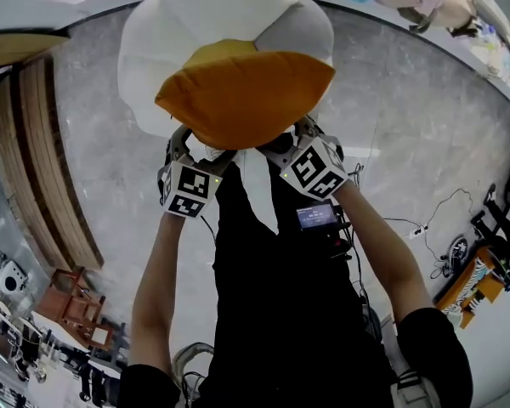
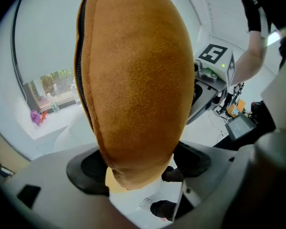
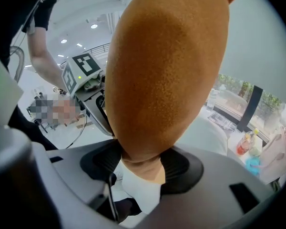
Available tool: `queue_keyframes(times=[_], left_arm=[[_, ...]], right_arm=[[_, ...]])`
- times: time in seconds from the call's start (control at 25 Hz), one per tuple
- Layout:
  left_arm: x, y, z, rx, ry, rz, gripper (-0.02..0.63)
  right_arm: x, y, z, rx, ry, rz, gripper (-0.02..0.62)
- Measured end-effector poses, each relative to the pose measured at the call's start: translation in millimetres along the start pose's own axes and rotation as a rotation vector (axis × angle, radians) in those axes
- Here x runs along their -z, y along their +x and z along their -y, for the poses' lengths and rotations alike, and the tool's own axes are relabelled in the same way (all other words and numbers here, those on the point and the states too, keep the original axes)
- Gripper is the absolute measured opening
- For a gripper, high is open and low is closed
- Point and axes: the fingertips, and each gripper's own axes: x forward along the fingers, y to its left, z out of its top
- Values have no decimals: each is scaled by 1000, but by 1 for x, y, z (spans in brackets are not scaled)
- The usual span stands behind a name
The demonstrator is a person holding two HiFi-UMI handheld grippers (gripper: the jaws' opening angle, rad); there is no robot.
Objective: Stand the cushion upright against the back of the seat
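floor: grey marble | on it: white seat, wooden stool

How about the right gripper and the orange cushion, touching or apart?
Touching. The right gripper view shows the cushion pinched at its corner between the fingers of the right gripper, the fabric squeezed narrow there.

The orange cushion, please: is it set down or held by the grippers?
Held. The left gripper and the right gripper each clamp a near corner of the cushion, over the white seat.
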Motion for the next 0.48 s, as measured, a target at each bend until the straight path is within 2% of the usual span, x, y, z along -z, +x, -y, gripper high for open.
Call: queue_keyframes(times=[0.24,0.48], left_arm=[[20,49,-22,-15,37,-47,428],[40,106,-47,22,78,-79,425]], right_arm=[[32,40,27,17,-22,-32,273],[67,82,62,32,-20,-60,272]])
